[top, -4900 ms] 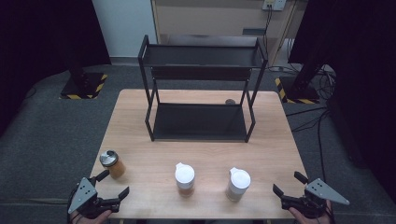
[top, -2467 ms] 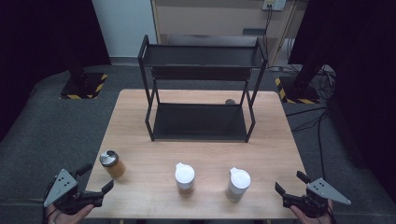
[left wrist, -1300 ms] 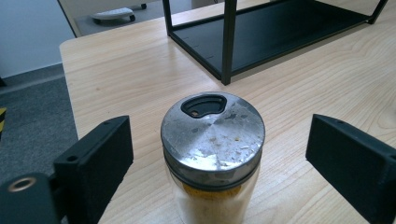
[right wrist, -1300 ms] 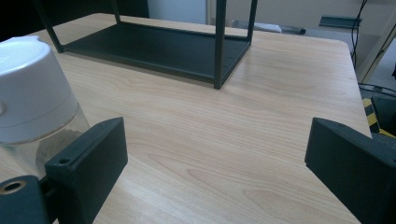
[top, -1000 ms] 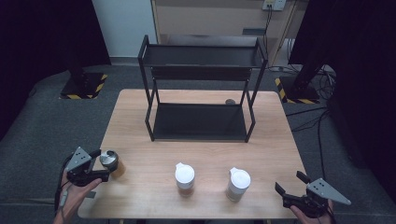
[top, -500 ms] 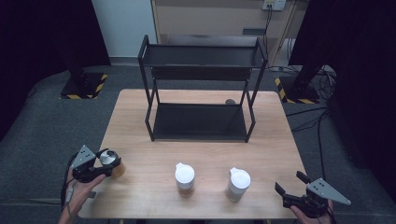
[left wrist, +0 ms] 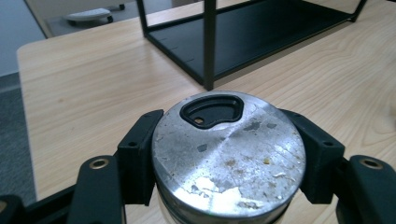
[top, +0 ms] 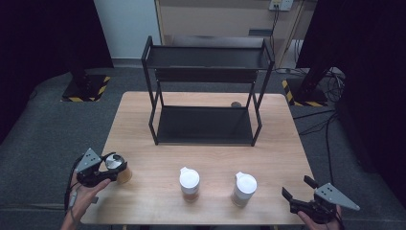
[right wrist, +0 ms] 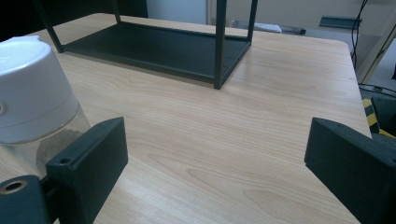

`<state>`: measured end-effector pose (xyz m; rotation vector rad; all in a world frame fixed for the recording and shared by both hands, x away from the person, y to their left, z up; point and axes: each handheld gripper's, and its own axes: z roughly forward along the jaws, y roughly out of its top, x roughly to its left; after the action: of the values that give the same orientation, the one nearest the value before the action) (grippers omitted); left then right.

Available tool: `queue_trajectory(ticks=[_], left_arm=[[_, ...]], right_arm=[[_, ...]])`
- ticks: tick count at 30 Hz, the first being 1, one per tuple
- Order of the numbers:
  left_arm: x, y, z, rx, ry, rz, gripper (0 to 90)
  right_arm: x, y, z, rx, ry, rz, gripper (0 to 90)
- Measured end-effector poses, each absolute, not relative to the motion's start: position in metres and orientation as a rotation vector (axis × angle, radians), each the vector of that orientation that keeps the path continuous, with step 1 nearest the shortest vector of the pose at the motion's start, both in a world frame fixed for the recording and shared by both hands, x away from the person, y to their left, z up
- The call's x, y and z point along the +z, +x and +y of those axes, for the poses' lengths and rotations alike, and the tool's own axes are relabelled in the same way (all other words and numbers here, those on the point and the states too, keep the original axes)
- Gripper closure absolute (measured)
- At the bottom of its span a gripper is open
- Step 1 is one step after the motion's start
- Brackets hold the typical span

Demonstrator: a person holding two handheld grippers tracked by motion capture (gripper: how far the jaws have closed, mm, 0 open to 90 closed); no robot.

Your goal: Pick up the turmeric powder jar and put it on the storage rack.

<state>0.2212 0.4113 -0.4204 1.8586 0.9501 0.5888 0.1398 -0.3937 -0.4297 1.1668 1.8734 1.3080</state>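
Since the earlier frames left gripper (top: 114, 165) went from the near-left table corner up to the metal-lidded jar (top: 118, 167) and its jaws have just been closing; now they clamp the jar, one pad on each side just under the lid, as the left gripper view shows (left wrist: 228, 154). Jar sits where it was, at the left edge of the wooden table (top: 210, 103), near side, upright, amber contents. Lid is scuffed silver with a black pour tab.

Right gripper (top: 297, 189) unchanged at near-right corner, jaws wide apart, nothing between them; the right gripper view has bare wood in the gap (right wrist: 215, 154).

Two white-capped shakers stand near-centre: one (top: 189, 183) left, one (top: 244, 189) right, apart from each other. Right shaker is just beside the right gripper's left jaw, not touching.

Black two-tier rack (top: 206, 91) at far centre, small dark object (top: 235, 104) on the table behind it.
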Motion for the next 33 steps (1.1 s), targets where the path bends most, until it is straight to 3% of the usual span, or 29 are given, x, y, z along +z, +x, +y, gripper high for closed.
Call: queue_trajectory(ticks=[33], left_arm=[[-0.373,0.293,0.334,0.431,1.952,0.674,34.2]], right_arm=[[-0.431,0.140,-0.396,1.325,1.160,1.878,6.5]])
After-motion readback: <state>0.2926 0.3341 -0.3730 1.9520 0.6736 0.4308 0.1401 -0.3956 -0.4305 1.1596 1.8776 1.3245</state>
